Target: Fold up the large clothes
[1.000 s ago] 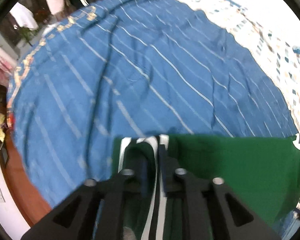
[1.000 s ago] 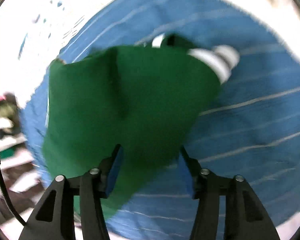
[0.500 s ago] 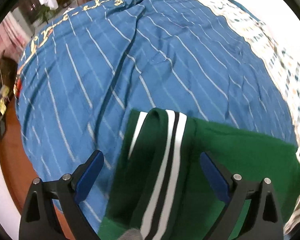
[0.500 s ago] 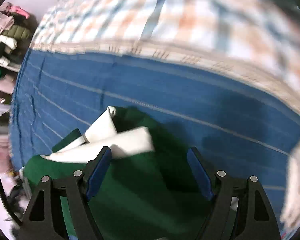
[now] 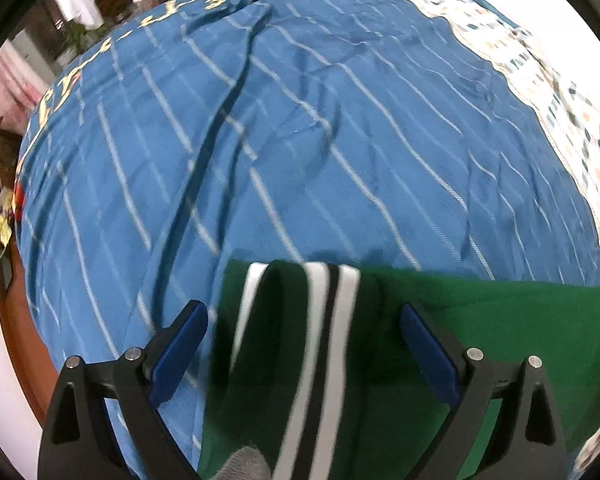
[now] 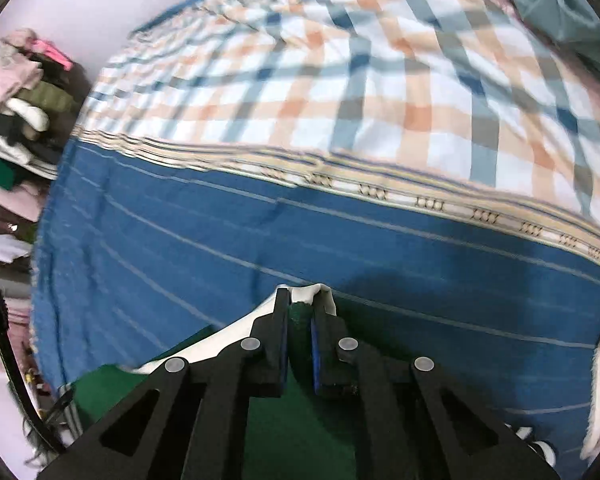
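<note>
A green garment (image 5: 480, 340) with a white and black striped band (image 5: 324, 344) lies on the blue striped bedspread (image 5: 300, 128). My left gripper (image 5: 302, 314) is open, its blue pads (image 5: 178, 342) on either side of the striped band, just above it. In the right wrist view my right gripper (image 6: 299, 312) is shut on a fold of the green garment (image 6: 300, 412) next to its white part (image 6: 220, 344), over the bedspread (image 6: 340, 240).
A checked blanket (image 6: 360, 80) covers the far part of the bed. Stacked clothes (image 6: 16, 92) sit at the left. A patterned sheet (image 5: 580, 128) borders the bedspread on the right. The bed's wooden edge (image 5: 24, 320) and room clutter lie at the left.
My left gripper has opened and let go of the striped band. My right gripper has closed on the green garment's edge and swung to face the checked blanket.
</note>
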Demonstrator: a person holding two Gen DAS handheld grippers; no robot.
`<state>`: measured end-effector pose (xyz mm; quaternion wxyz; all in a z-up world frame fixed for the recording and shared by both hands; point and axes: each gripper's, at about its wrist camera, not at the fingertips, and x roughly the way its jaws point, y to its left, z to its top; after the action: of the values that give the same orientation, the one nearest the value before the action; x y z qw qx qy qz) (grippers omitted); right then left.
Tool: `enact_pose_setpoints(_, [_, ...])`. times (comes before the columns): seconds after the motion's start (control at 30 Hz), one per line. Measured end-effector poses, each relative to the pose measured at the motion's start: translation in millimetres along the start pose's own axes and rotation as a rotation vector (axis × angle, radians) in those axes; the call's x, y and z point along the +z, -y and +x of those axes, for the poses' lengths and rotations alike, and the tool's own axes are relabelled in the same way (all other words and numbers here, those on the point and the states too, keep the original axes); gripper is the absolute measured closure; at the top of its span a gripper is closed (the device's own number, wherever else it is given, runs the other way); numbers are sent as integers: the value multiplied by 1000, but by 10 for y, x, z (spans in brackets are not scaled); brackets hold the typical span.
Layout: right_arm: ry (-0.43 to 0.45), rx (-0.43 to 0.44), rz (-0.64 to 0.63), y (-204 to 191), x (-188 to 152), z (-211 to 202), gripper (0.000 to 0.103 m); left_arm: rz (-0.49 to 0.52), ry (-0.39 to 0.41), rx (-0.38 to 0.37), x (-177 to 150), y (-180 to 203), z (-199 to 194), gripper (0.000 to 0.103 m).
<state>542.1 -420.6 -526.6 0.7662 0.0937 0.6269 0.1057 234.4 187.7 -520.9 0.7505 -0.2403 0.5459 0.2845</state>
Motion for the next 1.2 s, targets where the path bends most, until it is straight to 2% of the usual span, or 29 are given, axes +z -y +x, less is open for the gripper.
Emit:
enact_pose_setpoints(0.1, [-90,-40,-6,13,6,279,92,-71,5,7,-57,-175,-135,5])
enact_pose_setpoints(0.17, [-106,-69,-27,-51,1,225,85,-130,22,4,-159,-366,-370,5])
enact_pose_setpoints(0.23, [-67,-57,-77,-147,-49,-36,65,-185,40,-22,-335,-557,-629,5])
enact_pose_setpoints(0.27, [-44,-48,-101,-189,-97,-179,39,-211,45,-27,-441,-643,-736,5])
enact_pose_setpoints(0.3, [-19,-36,-130,-228,-178,-361,29,-247,42,-27,-594,-743,-852,5])
enact_pose_setpoints(0.37, [4,-31,-185,-303,-416,-688,29,-330,9,-41,-946,-895,-988,5])
enact_pose_setpoints(0.43, [-11,-7,-207,-309,-625,-876,29,-423,-63,-85,-1385,-972,-995,5])
enact_pose_setpoints(0.57, [-107,76,-192,-376,-1205,-953,29,-613,-153,-205,-2004,-888,-782,5])
enact_pose_setpoints(0.63, [-168,102,-176,-410,-1476,-843,29,-688,-184,-281,-2148,-734,-547,6])
enact_pose_setpoints(0.7, [-229,128,-145,-453,-1712,-677,30,-719,-191,-321,-2117,-586,-328,6])
enact_pose_setpoints(0.73, [-243,134,-143,-486,-1797,-631,30,-719,-182,-305,-2080,-557,-276,6])
enact_pose_setpoints(0.8, [-258,152,-142,-588,-1953,-512,30,-702,-84,-199,-1907,-524,-299,28])
enact_pose_setpoints(0.83, [-261,159,-145,-637,-1990,-458,30,-689,-61,-154,-1822,-517,-304,35])
enact_pose_setpoints(0.9, [-264,171,-152,-761,-2082,-395,30,-664,-18,-135,-1686,-520,-356,70])
enact_pose_setpoints(0.93, [-263,181,-155,-817,-2106,-374,31,-632,3,-126,-1612,-509,-403,76])
enact_pose_setpoints(1.0, [-260,202,-160,-970,-2131,-341,31,-577,43,-132,-1453,-516,-504,80])
enact_pose_setpoints(1.13, [-257,254,-178,-1312,-2113,-242,33,-549,102,-172,-1200,-703,-683,80])
enact_pose_setpoints(1.2, [-274,262,-172,-1506,-2049,-74,45,-518,134,-175,-1113,-794,-731,80])
